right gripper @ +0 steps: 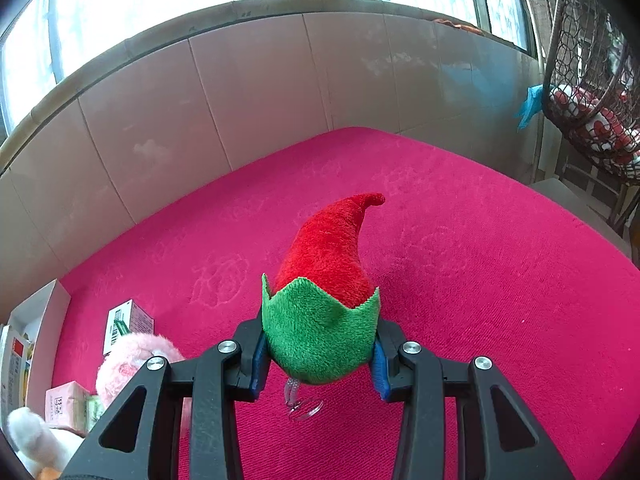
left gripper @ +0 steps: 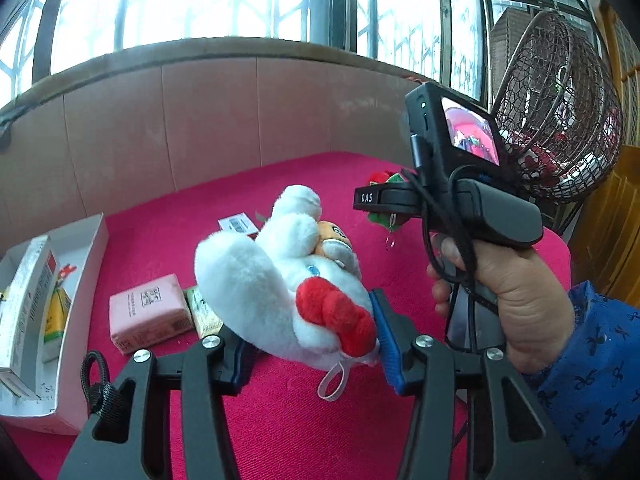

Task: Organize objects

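Clamping a white plush toy (left gripper: 280, 280) between its blue pads, the left gripper (left gripper: 312, 340) holds it just above the pink-covered bench (left gripper: 280, 420), the jaws pressing in on the toy's end with the red bow. The toy's long axis runs from the jaws up and away toward the tiled wall, its white limbs pointing up and its white loop tag hanging down beside the right-hand pad. Only the left wrist view shows the person's right hand (left gripper: 508, 300) in a blue patterned sleeve, wrapped around the handle of the right gripper (right gripper: 318, 354), whose small screen faces the camera. That view also shows a pink box (left gripper: 150, 316) lying flat on the bench, a greenish packet (left gripper: 204, 312) touching its right side, and an open white tray (left gripper: 84, 248) at the left edge holding upright cartons. The right wrist view shows what the left barely catches: the right gripper's jaws pinch the green collar of a red and green plush chili (right gripper: 328, 292), held above the bench. Its long axis points away from the jaws, the red tip curling to the right, and a clear suction cup dangles beneath it. The same view shows a small barcoded box (right gripper: 124, 326) standing near the tray, with a pink plush (right gripper: 132, 368) just in front of it.
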The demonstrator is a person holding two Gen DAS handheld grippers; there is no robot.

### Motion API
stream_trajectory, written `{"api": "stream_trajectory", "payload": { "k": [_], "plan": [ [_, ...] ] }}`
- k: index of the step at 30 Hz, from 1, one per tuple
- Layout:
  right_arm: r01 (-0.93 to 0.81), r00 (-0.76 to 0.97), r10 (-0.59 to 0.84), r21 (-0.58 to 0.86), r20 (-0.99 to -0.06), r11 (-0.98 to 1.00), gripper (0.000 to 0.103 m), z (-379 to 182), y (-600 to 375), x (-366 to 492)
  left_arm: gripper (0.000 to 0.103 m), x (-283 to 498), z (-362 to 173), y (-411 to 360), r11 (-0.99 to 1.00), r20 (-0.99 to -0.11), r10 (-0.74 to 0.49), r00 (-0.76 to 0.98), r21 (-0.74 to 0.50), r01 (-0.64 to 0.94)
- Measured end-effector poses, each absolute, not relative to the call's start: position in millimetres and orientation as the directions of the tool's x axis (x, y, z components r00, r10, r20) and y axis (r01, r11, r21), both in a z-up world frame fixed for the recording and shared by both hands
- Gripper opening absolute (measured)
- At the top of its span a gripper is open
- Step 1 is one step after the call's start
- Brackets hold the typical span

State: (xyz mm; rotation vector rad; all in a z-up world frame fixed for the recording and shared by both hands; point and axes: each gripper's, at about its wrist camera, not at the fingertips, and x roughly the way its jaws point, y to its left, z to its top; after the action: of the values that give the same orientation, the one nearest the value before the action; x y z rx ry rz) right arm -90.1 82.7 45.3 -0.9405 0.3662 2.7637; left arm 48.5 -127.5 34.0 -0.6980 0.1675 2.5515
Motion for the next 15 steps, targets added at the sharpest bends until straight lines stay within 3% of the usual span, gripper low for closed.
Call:
{"api": "stream_trajectory", "payload": {
  "k": [15],
  "plan": [
    [-0.274,-0.823,0.158,0.136,-0.546,-0.952,0.043,55,75,-78,0.05,71,50,-141,-0.891,-0.414,0.404,-0.816,0.026,-0.454]
  ]
}}
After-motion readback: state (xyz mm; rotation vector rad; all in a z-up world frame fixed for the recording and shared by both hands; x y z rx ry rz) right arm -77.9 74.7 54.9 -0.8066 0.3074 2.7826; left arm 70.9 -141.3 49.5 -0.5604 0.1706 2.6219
